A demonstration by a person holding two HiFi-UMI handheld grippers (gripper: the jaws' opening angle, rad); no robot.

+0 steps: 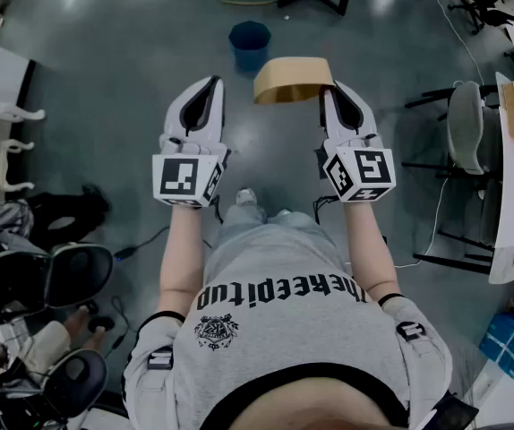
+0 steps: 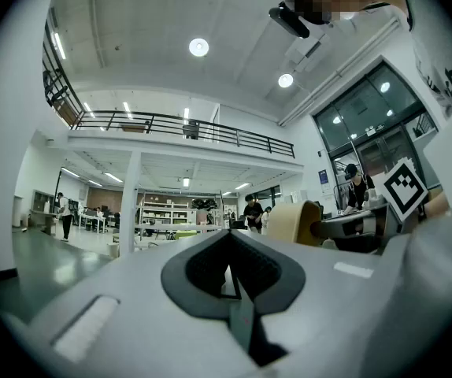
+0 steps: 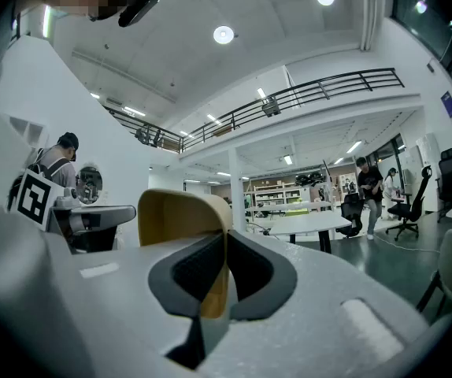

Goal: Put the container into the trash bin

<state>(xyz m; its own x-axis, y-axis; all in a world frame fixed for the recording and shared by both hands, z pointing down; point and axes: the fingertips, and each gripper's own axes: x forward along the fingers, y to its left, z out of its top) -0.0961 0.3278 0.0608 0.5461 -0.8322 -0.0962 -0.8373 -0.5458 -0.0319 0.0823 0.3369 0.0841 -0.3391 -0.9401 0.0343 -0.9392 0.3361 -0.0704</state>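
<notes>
Your arms extend forward, level: right gripper (image 1: pixel 332 92) pinches the container (image 1: pixel 291 79) rim, left gripper (image 1: pixel 205 92) pressed together, bin (image 1: pixel 250 43) farther.

The only lettering that can be read is on the person's grey shirt (image 1: pixel 284 303). A curved line of black letters across the chest, seen upside down from the head view, appears to spell "thekeepitup". Under it sits a round black emblem (image 1: pixel 217 330); its small print is too fine to read. A strip of the same shirt lettering shows at the top right edge of the left gripper view, cut off and illegible. The left cube (image 1: pixel 185 177) and the right cube (image 1: pixel 362 173) carry black-and-white square patterns, not letters. A blue wall sign (image 3: pixel 449 105) is too small to read.
</notes>
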